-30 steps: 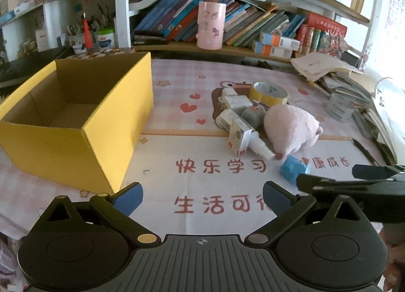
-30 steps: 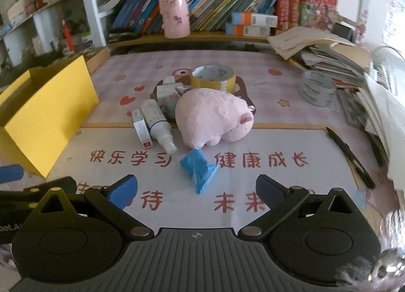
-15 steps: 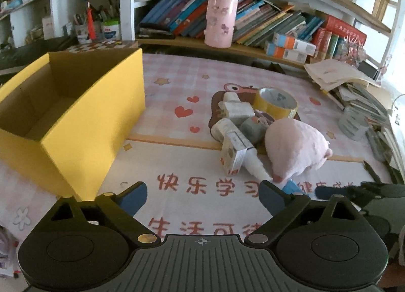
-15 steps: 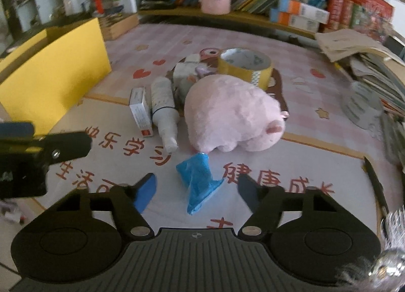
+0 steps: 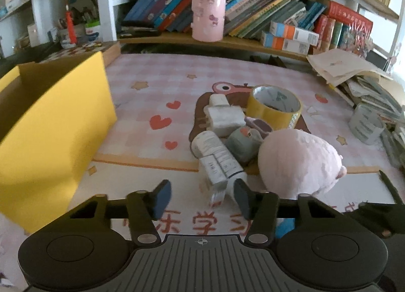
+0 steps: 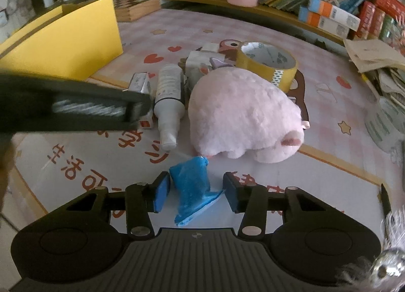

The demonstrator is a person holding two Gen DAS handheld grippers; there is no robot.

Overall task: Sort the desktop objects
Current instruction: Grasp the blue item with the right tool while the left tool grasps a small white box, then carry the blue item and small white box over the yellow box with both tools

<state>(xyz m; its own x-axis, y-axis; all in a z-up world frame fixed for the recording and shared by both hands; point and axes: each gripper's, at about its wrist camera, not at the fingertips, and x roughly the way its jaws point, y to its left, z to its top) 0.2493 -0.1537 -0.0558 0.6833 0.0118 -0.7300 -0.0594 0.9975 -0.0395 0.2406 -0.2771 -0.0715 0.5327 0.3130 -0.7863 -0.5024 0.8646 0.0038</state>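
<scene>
The yellow box (image 5: 50, 124) is cut off at the left. On the table (image 5: 157, 84), the pink plush (image 6: 240, 114) hides part of the tape roll (image 6: 265, 61). Left gripper (image 5: 200, 197), closer than before, closes around a small carton (image 5: 214, 173); right gripper (image 6: 193, 192) closes around the blue wrapper (image 6: 192, 185), neither pressing yet.

Box (image 5: 58, 124) left of the pile; tape roll (image 5: 274, 107) behind the plush (image 5: 298, 162).
</scene>
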